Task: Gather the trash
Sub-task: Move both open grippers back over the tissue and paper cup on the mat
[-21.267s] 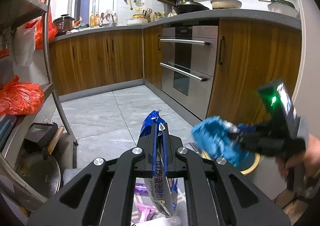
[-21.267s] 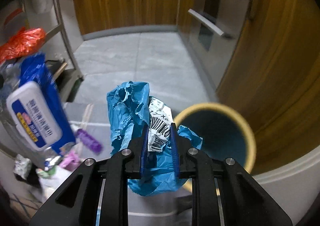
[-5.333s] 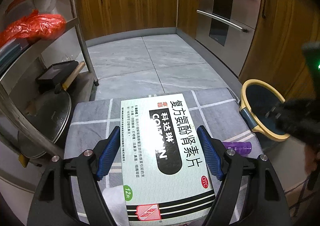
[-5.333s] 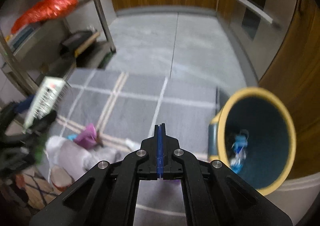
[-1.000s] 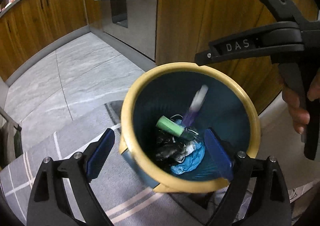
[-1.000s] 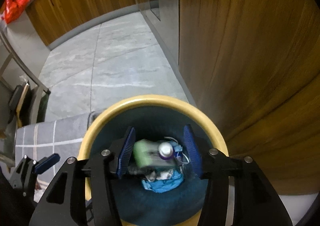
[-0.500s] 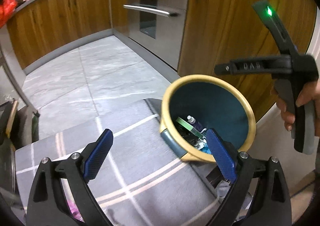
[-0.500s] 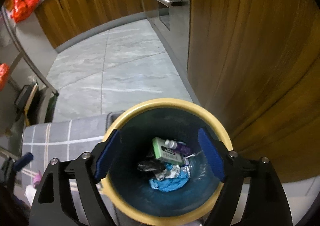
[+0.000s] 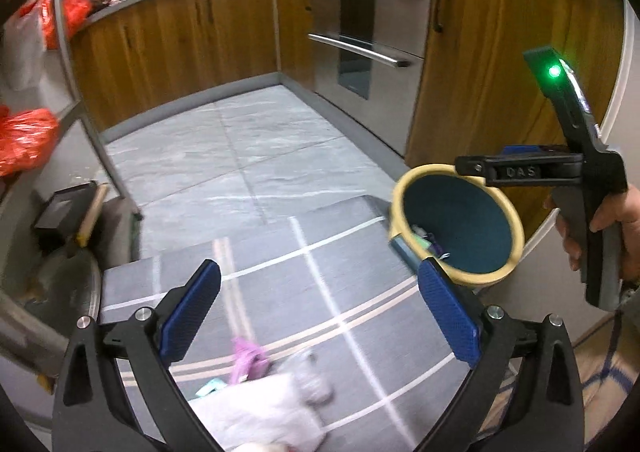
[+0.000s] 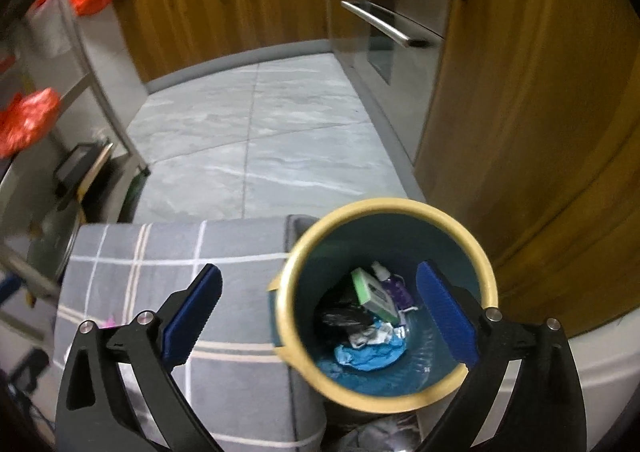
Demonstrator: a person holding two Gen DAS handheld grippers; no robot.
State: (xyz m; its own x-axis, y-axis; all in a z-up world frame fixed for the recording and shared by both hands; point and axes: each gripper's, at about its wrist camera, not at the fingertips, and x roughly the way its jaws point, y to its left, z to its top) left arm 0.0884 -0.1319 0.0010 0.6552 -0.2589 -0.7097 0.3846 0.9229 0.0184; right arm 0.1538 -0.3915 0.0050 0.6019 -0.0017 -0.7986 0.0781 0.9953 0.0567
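Note:
The teal trash bin with a yellow rim [image 10: 384, 212] stands beside the grey checked mat [image 10: 168, 252]. Inside lie a green-and-white box [image 10: 374, 294], a purple bottle [image 10: 394, 288], black wrapper and blue crumpled plastic [image 10: 366, 356]. My right gripper [image 10: 320, 312] is open and empty above the bin; it also shows in the left wrist view [image 9: 520, 172]. My left gripper [image 9: 318, 316] is open and empty over the mat [image 9: 288, 284]. Below it lie a purple wrapper [image 9: 248, 360] and white crumpled paper [image 9: 260, 412]. The bin shows in the left wrist view [image 9: 496, 276].
Wooden cabinets [image 9: 500, 52] and an oven [image 9: 368, 32] stand behind the bin. A metal rack [image 9: 76, 92] with red bags [image 9: 24, 136] stands at left, with a pan lid [image 9: 52, 292] and a black box [image 9: 60, 208] beneath. Grey tiled floor [image 9: 240, 148] lies beyond the mat.
My left gripper has swung left, away from the bin and over the mat, bringing the purple wrapper and white paper into view. My right gripper has stayed open and drawn back from the bin.

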